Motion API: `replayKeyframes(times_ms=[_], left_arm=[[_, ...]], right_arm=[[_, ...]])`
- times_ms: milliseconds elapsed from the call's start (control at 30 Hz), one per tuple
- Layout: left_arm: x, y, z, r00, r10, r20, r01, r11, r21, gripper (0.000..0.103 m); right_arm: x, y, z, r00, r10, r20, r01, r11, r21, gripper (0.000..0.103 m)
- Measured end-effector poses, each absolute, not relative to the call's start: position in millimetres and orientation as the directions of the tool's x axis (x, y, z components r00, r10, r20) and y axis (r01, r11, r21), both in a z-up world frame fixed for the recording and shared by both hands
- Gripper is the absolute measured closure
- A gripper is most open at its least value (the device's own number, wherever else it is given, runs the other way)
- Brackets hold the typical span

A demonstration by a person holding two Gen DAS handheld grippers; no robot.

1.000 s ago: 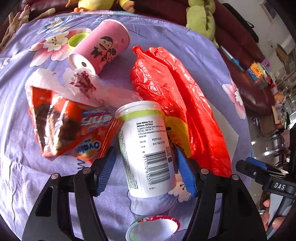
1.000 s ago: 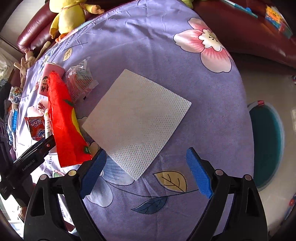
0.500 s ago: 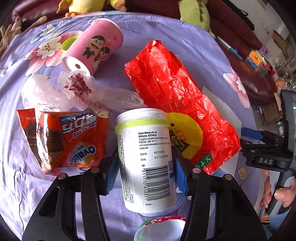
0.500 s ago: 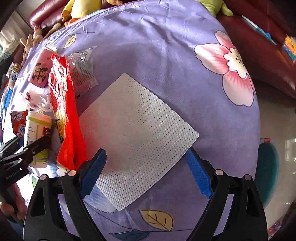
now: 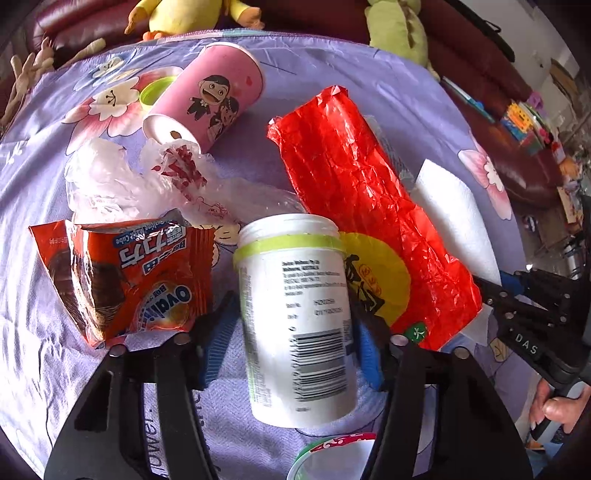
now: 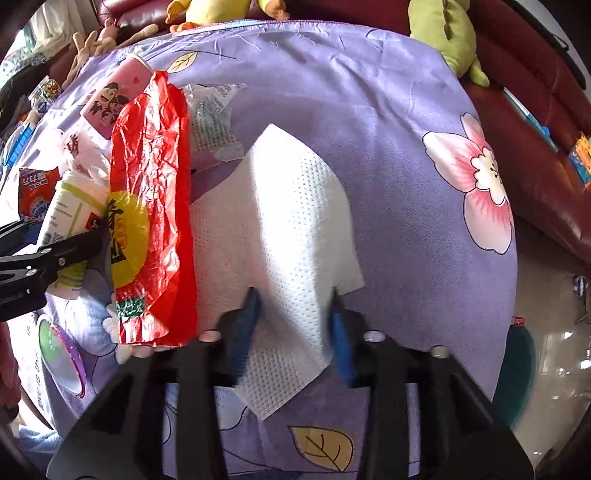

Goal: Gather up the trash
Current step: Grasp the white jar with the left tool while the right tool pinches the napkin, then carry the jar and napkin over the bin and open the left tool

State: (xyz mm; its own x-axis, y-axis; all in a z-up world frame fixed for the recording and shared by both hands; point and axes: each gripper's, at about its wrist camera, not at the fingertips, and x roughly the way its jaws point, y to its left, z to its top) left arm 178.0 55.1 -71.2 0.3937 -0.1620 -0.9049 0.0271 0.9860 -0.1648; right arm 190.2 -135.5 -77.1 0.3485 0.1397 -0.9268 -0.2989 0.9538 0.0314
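Note:
My left gripper (image 5: 291,339) is shut on a white plastic jar (image 5: 299,317) with a green band, which lies on the purple flowered cloth. My right gripper (image 6: 295,325) is shut on a white paper towel (image 6: 295,221), which bulges up between its blue pads. A red plastic bag (image 5: 369,210) lies between jar and towel; it also shows in the right wrist view (image 6: 151,206). An orange Ovaltine wrapper (image 5: 129,280), clear plastic film (image 5: 147,181) and a pink cartoon cup (image 5: 210,96) on its side lie left of the jar.
A clear wrapper (image 6: 214,122) lies beside the red bag. A round foil lid (image 5: 332,458) lies near the cloth's front edge. Stuffed toys (image 5: 395,26) and a dark red sofa (image 6: 546,110) are behind. A teal bin (image 6: 521,373) stands on the floor at right.
My left gripper has closed on the jar. My right gripper has moved forward and closed on the paper towel, bunching it upward.

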Motion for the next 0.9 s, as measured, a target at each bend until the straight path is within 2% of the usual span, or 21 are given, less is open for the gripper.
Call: replayKeyframes(times_ms=[100, 467, 900], left_arm=[[173, 52, -68, 0.401, -0.162, -0.902, 0.031, 0.986, -0.164, 0.051], [150, 38, -26, 0.455, -0.229, -0.861, 0.073, 0.973, -0.22, 0.051], [139, -88, 4, 0.419, -0.336, -0.843, 0.314, 0.926, -0.212, 0.051]], right_arm=[[184, -151, -73, 0.321, 0.191, -0.928, -0.235, 0.965, 0.117, 0.098], [155, -225, -23, 0.433, 0.241, -0.869, -0.085, 0.97, 0.226, 0.099], [103, -320, 12, 0.553, 0.193, -0.811, 0.076, 0.957, 0.279, 0.099]])
